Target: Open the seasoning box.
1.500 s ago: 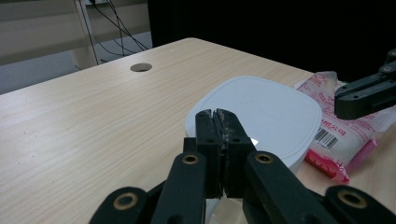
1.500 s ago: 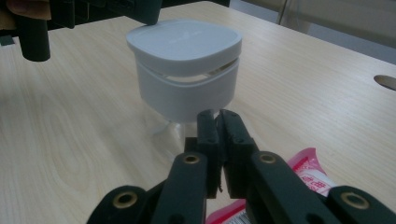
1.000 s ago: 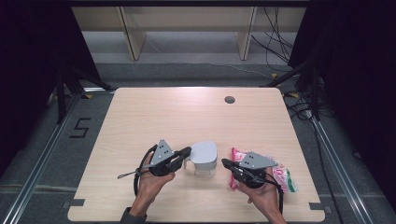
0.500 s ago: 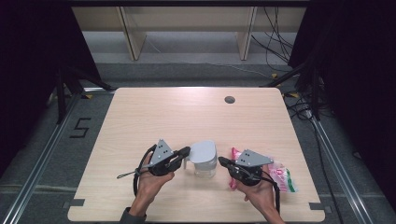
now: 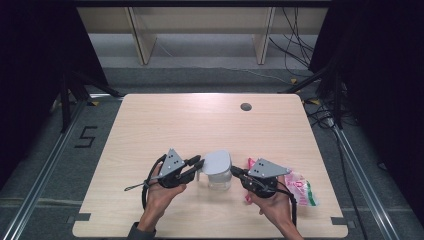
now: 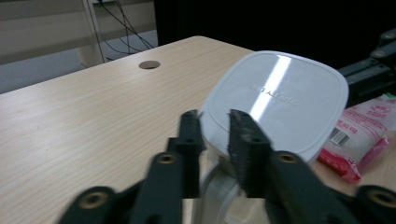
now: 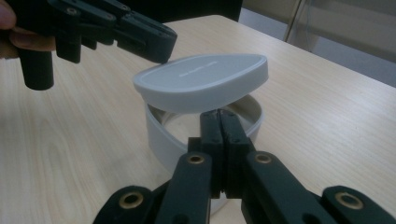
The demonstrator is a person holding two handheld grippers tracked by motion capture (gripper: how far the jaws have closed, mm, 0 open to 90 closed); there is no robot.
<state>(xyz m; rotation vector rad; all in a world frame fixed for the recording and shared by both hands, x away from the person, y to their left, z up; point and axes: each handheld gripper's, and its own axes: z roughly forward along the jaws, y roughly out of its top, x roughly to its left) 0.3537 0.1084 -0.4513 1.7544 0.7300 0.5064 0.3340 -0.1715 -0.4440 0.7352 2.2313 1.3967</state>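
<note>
Right gripper view: pale grey rounded plastic lid sits tilted on the clear round container at the tabletop's near edge. Left claw, jaws just been opening, stands narrowly parted, gripping nothing; right claw is closed on the container's rim. Recommend re-gripping the lid's raised edge squarely, container held steady.

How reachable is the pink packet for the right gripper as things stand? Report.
Probably yes: the right gripper, shut, points at the container, away from the pink packet, which lies uncovered close behind it; it must turn back.

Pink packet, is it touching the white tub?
Apart. The high view shows the pink packet lying to the right of the white tub, with the right claw and a strip of table between them.
</note>
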